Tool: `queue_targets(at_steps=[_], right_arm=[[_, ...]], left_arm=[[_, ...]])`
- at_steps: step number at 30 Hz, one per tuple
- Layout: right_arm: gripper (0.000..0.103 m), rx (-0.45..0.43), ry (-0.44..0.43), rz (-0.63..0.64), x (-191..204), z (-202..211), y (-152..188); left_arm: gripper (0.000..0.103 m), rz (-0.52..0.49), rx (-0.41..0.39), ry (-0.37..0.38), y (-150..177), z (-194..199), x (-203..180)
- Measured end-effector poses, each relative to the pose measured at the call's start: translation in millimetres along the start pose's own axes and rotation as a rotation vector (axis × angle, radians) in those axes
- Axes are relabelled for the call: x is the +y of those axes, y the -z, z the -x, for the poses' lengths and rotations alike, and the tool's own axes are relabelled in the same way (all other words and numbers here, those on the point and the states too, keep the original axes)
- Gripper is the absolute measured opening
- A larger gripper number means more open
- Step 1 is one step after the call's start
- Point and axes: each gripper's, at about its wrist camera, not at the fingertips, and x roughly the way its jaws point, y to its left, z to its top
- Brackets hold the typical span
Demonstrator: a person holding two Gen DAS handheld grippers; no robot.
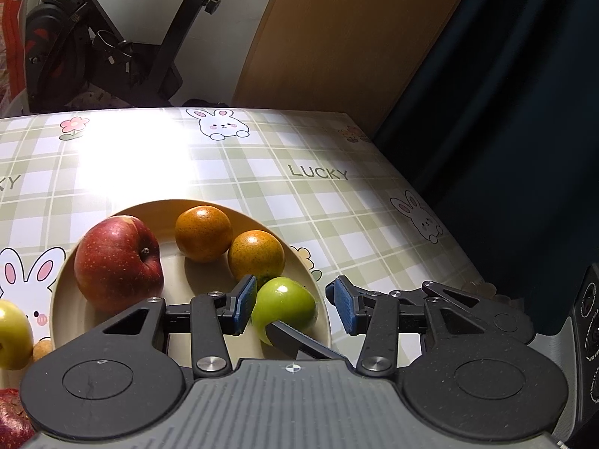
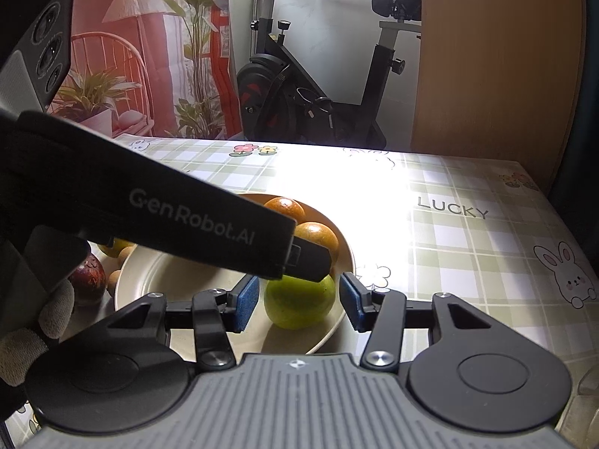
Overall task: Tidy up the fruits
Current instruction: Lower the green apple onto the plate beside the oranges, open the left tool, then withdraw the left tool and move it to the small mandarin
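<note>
From your left wrist camera, your left gripper [image 1: 295, 305] has its blue-padded fingers [image 1: 245, 301] spread wide over the near edge of the round beige plate [image 1: 75, 299]. The small green apple [image 1: 284, 308] lies on that near edge, just beside the left pad; the right pad stands well clear of it. A dark finger of the other tool crosses the apple's lower front. On the same plate sit a large red apple [image 1: 119, 262] at the left and two round orange citrus fruits [image 1: 204, 232], side by side towards the back. Off the plate, at the picture's left edge, a yellow-green fruit [image 1: 13, 333] lies on the bench [image 1: 337, 205], which wears a green checked cloth printed with rabbits and the word LUCKY.

From your right wrist camera, your right gripper [image 2: 299, 303] is also spread, its blue pads either side of the green apple without touching it. The black body of your left tool, marked GenRobot.AI, slants across from the left and hides the apple's top and most of the plate. Your gloved hand [image 2: 33, 321] shows at the lower left. A dark red fruit [image 2: 88, 280] lies on the bench left of the plate.
</note>
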Motion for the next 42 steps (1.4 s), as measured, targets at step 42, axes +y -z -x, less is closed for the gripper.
queue_targets(at_steps=[42], right_arm=[[0.051,-0.105,-0.210,0.100,121,48,-36]], left_arm=[[0.049,0.098,-0.260,-0.382,54,234,95]])
